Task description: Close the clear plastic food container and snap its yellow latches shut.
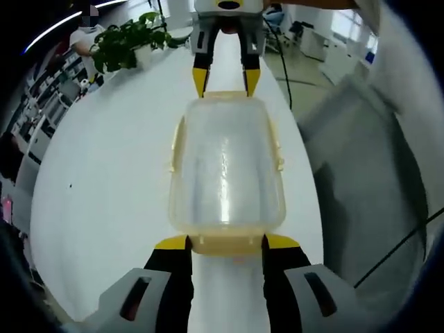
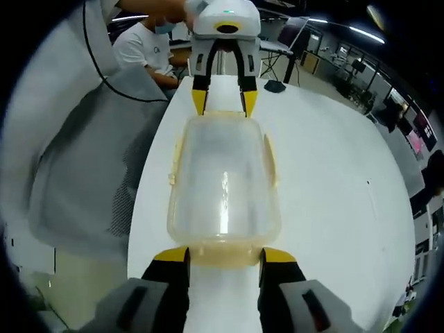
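Clear container (image 1: 227,166) lying on white worktop (image 1: 104,194), lid seeming already down (haze making this unsure). Left claw (image 1: 227,243) and right claw (image 2: 224,255) standing wide at opposite end latches. Uneven pressing risking container sliding, latch missing lip.

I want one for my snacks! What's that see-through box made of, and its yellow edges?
The box looks like cloudy clear plastic: the white table shows through it, and a shiny streak runs down its lid. The latches look like pale yellow, slightly see-through plastic too, though that's a guess.
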A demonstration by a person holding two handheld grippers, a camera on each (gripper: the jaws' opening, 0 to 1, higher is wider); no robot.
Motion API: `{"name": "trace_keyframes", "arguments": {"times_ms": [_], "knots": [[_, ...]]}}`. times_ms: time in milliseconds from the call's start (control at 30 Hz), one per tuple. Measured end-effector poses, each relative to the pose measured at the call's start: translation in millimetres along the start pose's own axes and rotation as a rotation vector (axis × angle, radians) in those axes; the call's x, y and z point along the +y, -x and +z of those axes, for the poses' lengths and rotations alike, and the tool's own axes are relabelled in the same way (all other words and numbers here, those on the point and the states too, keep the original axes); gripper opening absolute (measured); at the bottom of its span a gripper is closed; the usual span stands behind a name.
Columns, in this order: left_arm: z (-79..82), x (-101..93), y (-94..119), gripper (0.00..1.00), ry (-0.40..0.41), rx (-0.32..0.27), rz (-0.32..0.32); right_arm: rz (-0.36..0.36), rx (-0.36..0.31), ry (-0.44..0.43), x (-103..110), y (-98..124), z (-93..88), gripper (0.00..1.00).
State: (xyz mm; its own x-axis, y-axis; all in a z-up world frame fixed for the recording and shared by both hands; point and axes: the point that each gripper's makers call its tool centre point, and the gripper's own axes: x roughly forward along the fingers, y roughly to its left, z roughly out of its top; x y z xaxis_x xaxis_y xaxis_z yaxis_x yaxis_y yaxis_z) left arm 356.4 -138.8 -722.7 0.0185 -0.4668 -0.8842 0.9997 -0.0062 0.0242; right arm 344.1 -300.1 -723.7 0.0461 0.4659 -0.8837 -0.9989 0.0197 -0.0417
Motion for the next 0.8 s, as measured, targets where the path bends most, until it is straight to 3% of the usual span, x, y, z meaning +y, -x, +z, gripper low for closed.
{"name": "trace_keyframes", "arguments": {"times_ms": [400, 800], "knots": [[-12.6, -5.2, -13.0, 0.37, -0.008, 0.045, 0.011, -0.002, 0.008, 0.017, 3.5, -13.4, -0.8, 0.36], [-9.1, -4.0, -17.8, 0.37, 0.003, 0.038, 0.002, -0.003, 0.027, 0.019, 2.4, -19.1, -10.5, 0.36]]}}
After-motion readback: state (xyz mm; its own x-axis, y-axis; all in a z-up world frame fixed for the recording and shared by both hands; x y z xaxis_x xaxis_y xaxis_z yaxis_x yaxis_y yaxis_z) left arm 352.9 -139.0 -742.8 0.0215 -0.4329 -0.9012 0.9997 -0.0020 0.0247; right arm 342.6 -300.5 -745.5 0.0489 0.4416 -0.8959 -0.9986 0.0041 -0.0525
